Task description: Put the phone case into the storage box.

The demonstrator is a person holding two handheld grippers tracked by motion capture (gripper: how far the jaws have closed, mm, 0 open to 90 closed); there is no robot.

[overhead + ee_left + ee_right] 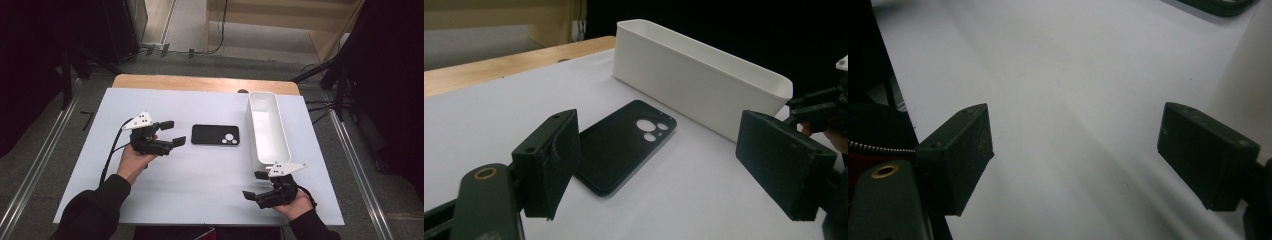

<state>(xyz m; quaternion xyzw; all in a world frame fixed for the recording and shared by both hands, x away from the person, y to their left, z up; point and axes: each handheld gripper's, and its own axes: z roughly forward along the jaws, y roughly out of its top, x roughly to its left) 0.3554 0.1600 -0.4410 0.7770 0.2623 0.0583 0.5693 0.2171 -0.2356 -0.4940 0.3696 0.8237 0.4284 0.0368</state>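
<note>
Black phone case (215, 134) lies flat just right of my left gripper (171, 133), jaws spread wide. My right gripper (253, 186), also agape, hovers near the white bin (270, 150).

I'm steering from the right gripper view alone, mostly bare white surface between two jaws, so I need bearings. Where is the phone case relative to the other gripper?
Observer: The black phone case lies flat mid-table, just off the left hand-held gripper, whose open jaws point at it.
Operator: Anything near my own gripper?
Observer: The right hand-held gripper sits at the near end of a long white bin, jaws open.
Operator: Is the bin occupied?
Observer: From the high view, its inside looks empty.
Operator: Which way does the case face?
Observer: In the left gripper view its camera cut-outs point toward the bin's side.
</note>
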